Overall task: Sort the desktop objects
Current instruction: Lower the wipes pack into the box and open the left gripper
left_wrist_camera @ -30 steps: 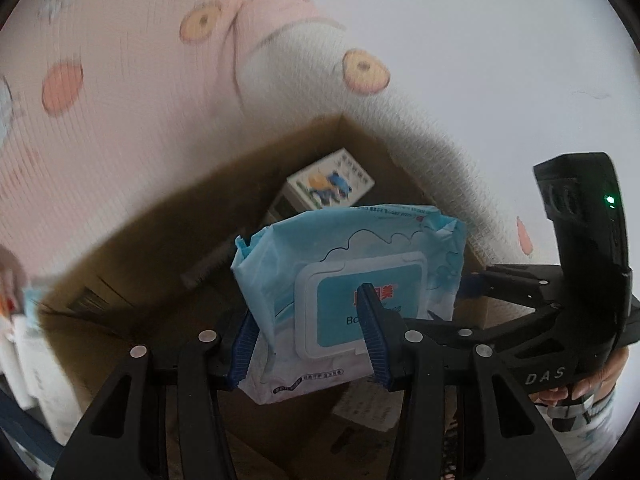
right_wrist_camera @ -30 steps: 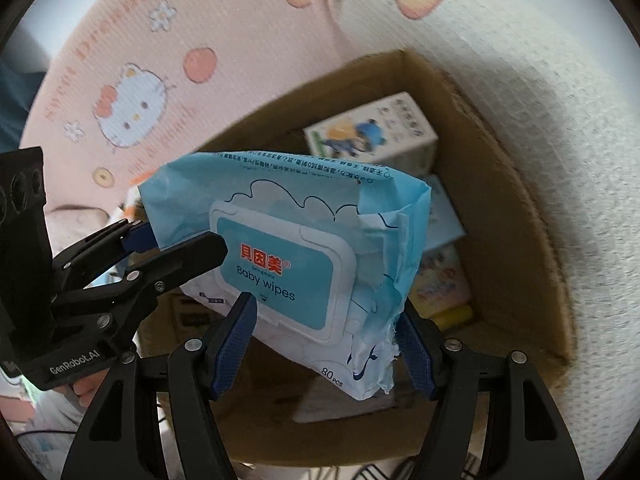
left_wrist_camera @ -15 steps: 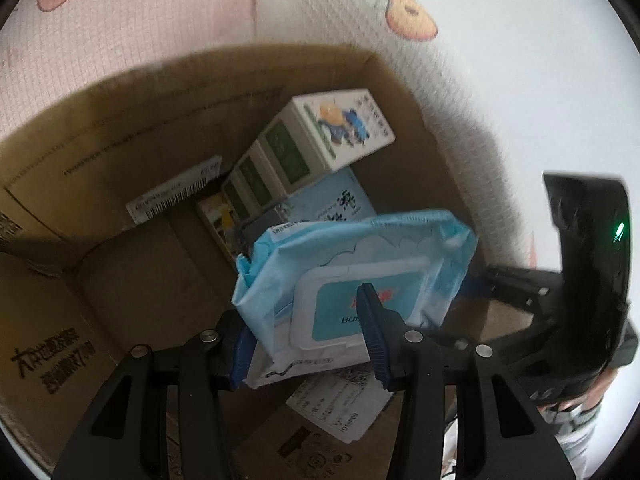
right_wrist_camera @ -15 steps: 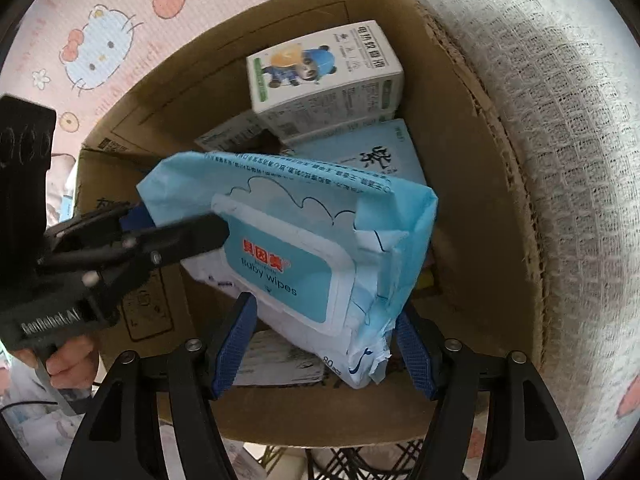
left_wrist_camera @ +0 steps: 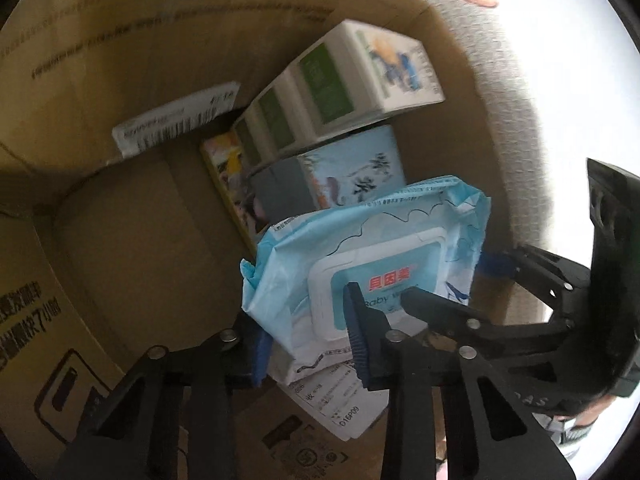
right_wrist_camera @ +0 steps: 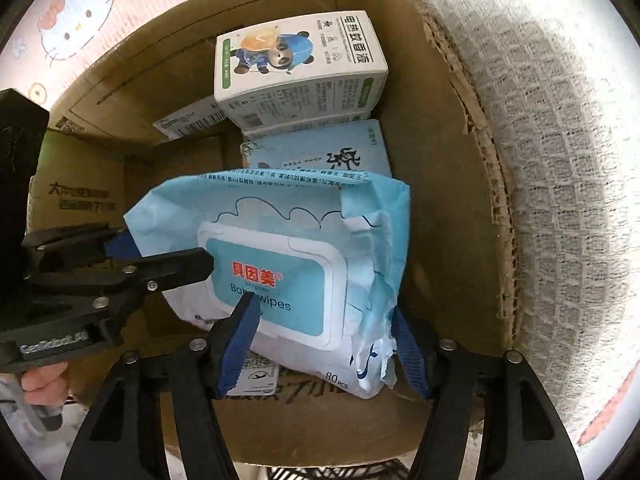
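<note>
With both the left claw (left_wrist_camera: 308, 336) and the right claw (right_wrist_camera: 324, 344) clamped on the baby wipes pack (right_wrist_camera: 288, 264) low inside the cardboard box (right_wrist_camera: 448, 200) (jaws just tightened), uneven release could wedge it tilted against the blue box (right_wrist_camera: 320, 152) beyond.

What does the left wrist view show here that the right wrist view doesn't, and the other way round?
Only the left wrist view shows the yellow-edged flat pack standing beside the stacked boxes.

Only the right wrist view shows the panda drawing on the top white box, the cat-print cloth behind the carton, and a hand on the left gripper's handle.

Both show the baby wipes pack inside the cardboard box, with the left gripper and right gripper around opposite ends, jaws just closing further.
</note>
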